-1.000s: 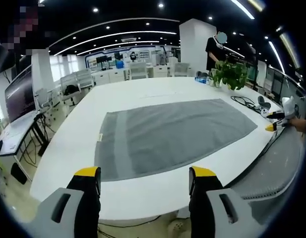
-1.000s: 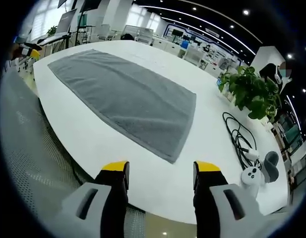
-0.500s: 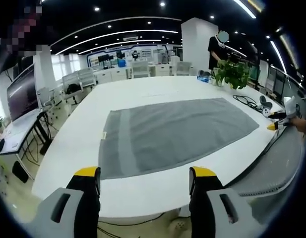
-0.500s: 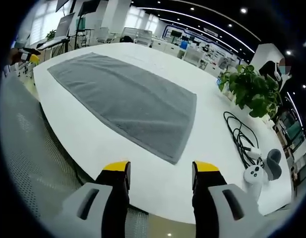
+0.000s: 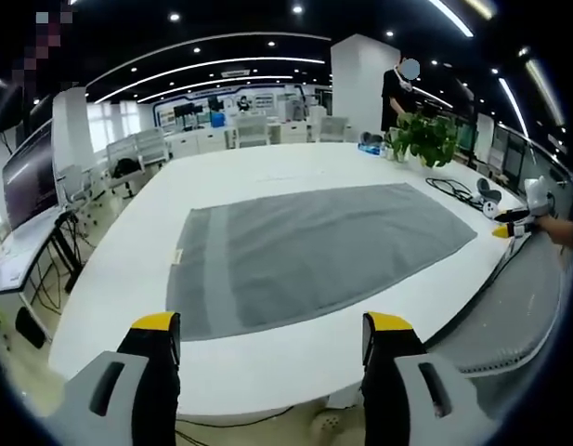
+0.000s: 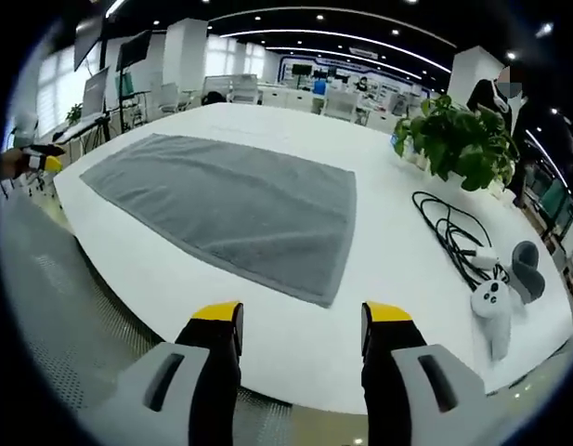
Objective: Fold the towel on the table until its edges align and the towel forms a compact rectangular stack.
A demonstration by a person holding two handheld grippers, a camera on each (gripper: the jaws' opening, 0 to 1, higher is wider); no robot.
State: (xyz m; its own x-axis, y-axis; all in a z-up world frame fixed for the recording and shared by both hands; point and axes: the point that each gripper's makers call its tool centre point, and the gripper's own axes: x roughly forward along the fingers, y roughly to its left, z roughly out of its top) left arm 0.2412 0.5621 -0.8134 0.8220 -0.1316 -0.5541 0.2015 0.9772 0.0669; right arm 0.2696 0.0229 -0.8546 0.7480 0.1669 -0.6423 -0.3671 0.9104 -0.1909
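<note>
- Towel (image 5: 314, 251): grey, spread flat and unfolded in a single layer on the white bench (image 5: 258, 172). In the left gripper view its short edge, with a woven band running parallel to it, lies nearest the camera. A small pale tag sits at the towel's left corner.
- In the right gripper view the same towel (image 6: 235, 209) stretches away toward the upper left, its near corner pointing at the bench's front edge (image 6: 295, 362).
- Left tongs (image 5: 272, 325): yellow-tipped jaws spread wide, hanging off the near edge of the bench, apart from the towel, nothing between them.
- Right tongs (image 6: 300, 316): jaws likewise spread, empty, poised over the bench edge just short of the towel's corner.
- In the left gripper view the right tongs also show at the far right, beyond the towel's far end, with part of a hand (image 5: 565, 230) behind them. In the right gripper view the left tongs show small at the far left edge.
- Potted green plant (image 6: 458, 139) stands on the bench, well apart from the towel.
- Black cable (image 6: 449, 237) lies coiled on the bench between the plant and a white handheld controller (image 6: 490, 302); a grey round object (image 6: 527, 265) rests just beside the controller.
- A person in dark clothes (image 5: 397, 88) stands behind the plant.
- Background: open office with desks, chairs and ceiling strip lights.
</note>
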